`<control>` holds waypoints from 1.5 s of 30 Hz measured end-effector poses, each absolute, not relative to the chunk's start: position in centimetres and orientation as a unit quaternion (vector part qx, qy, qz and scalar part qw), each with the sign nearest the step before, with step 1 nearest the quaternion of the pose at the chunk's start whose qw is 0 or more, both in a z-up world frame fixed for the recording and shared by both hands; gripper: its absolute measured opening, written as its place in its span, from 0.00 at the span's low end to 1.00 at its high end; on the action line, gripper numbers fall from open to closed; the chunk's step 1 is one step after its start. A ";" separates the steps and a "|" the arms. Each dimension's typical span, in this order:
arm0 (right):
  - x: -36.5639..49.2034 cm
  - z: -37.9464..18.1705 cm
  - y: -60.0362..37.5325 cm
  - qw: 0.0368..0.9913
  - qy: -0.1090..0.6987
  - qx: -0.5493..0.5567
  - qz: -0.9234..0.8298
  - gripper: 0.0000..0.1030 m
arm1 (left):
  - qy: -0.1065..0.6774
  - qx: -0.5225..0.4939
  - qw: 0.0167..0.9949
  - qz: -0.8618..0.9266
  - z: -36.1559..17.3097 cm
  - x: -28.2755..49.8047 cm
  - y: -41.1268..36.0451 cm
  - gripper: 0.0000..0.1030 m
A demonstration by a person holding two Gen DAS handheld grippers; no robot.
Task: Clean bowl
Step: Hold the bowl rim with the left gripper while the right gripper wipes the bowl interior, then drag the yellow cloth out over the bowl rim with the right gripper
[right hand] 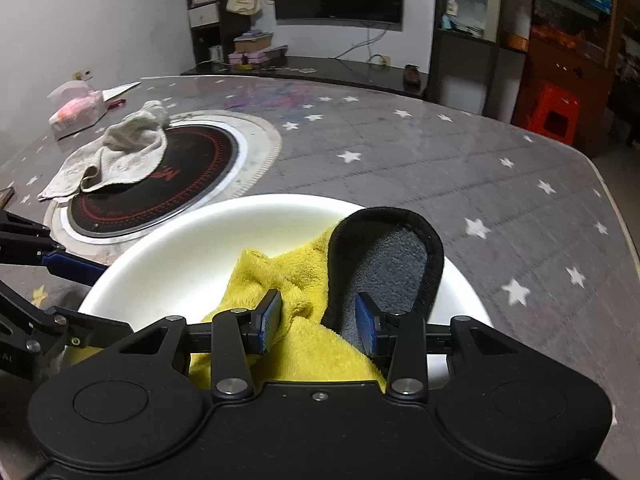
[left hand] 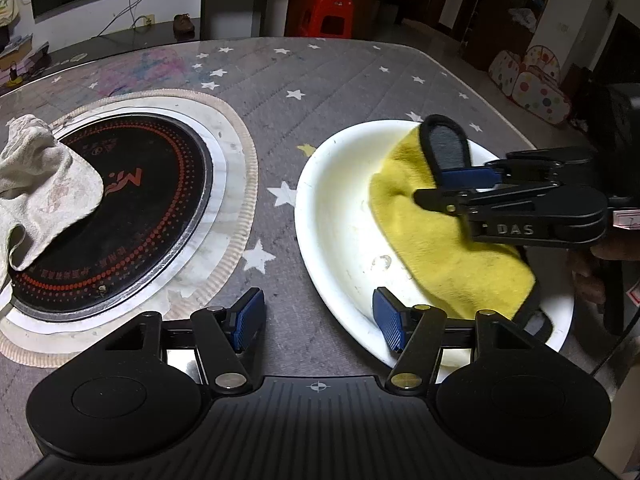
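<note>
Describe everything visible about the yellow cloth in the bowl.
The yellow cloth is a fluffy, towel-like rag, yellow on one face and grey on the other, edged in black binding. It lies crumpled inside the white bowl, on the side near the right gripper, with one corner folded up to show the grey face. The right gripper's jaws stand apart around its folds, so a firm grip cannot be confirmed. It looks dry, though that is hard to tell.

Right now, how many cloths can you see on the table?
2. The yellow cloth lies in the white bowl, with the right gripper at it. The grey-white rag is draped over the black cooktop. More may lie out of view.
</note>
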State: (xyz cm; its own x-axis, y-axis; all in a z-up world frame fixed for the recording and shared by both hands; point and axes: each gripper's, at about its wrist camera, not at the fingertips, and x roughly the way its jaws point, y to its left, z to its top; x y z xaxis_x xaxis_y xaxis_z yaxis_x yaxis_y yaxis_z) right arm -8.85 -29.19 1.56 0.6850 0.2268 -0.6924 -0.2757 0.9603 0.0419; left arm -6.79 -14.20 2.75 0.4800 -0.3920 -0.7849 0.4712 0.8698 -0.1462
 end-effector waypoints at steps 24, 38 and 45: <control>-13.3 2.9 -29.1 0.903 0.399 0.003 0.161 0.58 | 0.442 0.073 0.860 -0.245 2.5 -6.7 -15.8 0.56; -14.5 2.3 -28.0 0.902 0.395 -0.065 0.163 0.38 | 0.441 0.071 0.859 -0.250 2.7 -6.2 -16.5 0.30; -15.7 2.5 -28.7 0.913 0.366 -0.136 0.117 0.30 | 0.442 0.053 0.861 -0.245 2.8 -6.0 -16.2 0.27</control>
State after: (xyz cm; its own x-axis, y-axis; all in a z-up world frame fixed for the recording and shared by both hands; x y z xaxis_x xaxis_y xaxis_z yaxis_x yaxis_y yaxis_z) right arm -15.71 -28.69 2.55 0.7054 0.1140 -0.6995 -0.3122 0.9361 -0.1623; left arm -6.02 -16.22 2.79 0.4894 -0.3740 -0.7878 0.4684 0.8747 -0.1243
